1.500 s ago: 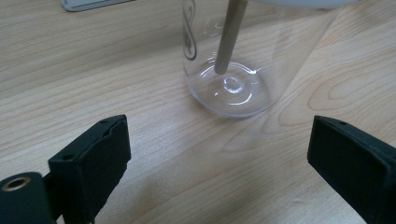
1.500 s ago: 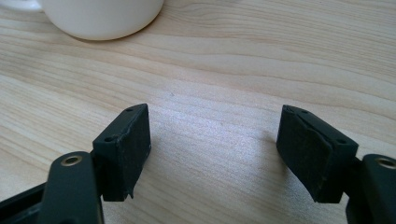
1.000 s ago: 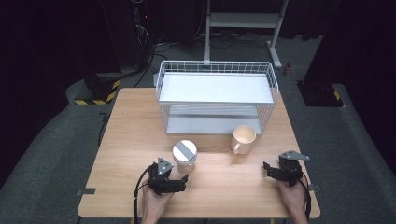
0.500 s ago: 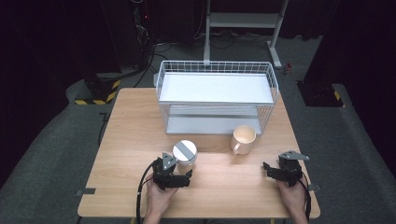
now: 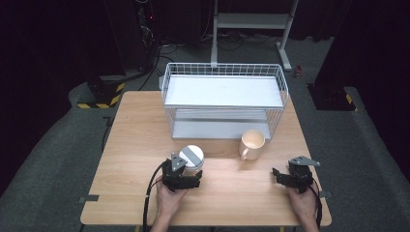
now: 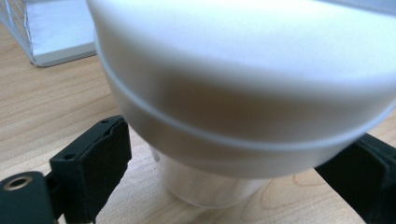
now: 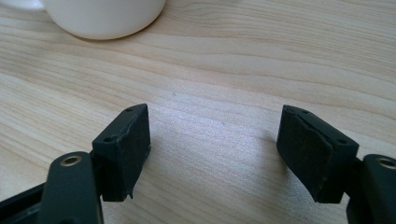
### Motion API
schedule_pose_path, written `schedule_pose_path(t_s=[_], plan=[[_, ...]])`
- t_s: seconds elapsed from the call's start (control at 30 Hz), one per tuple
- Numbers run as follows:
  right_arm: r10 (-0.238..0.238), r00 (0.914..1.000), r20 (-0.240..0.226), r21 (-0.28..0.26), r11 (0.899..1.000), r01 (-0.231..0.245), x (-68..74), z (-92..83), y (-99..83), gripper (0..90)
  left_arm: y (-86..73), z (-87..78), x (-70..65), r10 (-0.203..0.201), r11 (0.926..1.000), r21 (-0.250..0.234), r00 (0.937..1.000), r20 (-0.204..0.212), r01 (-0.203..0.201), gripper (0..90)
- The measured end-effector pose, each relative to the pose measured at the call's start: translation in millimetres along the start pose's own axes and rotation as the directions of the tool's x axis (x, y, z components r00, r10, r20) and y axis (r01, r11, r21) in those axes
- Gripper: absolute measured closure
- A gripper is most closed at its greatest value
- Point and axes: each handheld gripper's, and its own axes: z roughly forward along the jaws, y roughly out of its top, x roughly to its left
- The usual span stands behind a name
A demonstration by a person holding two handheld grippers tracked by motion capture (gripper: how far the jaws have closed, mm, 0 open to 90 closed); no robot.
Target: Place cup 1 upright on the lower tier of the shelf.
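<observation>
1. High view: the left gripper (image 5: 189, 177) sits at a white lidded cup (image 5: 191, 159) standing upright on the wooden table (image 5: 130, 145), near the front edge. The right gripper (image 5: 283, 176) rests apart at the front right, with a cream mug (image 5: 252, 143) between the cup and that gripper. A white wire rack (image 5: 223, 99) with two shelves stands at the far side. Grey floor, a metal stand and black-and-yellow striped blocks surround the table in a dark room.

2. Left gripper view: the jaws stand spread on either side of the cup (image 6: 243, 93), below its wider lid. Whether the pads press on the wall cannot be determined. To grip well, centre the cup between the pads, close below the lid rim, and keep the cup vertical.

3. Right gripper view: the jaws stand spread over bare wood with nothing between them; the mug's base (image 7: 102, 16) lies ahead.
</observation>
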Motion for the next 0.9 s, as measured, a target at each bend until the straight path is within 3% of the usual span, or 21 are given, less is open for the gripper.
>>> schedule_pose_path(t_s=[0.1,0.43,0.6,0.9], plan=[[0.0,1.0,0.0,0.0,1.0,0.0,0.0,0.0,0.0,25.9,3.6,1.3,-1.2,0.02,0.9998,0.008,0.9998,-0.003,-0.02,7.7],[0.0,1.0,0.0,0.0,1.0,0.0,0.0,0.0,0.0,25.9,9.8,4.6,-3.3,0.025,0.9996,-0.015,0.9996,-0.013,-0.025,15.0],[0.0,1.0,0.0,0.0,1.0,0.0,0.0,0.0,0.0,25.9,9.2,3.8,-4.4,0.057,0.9983,-0.014,0.998,-0.029,-0.057,18.5],[0.0,1.0,0.0,0.0,1.0,0.0,0.0,0.0,0.0,25.9,6.7,3.3,-4.2,0.057,0.9979,-0.03,0.998,-0.026,-0.058,19.0]])
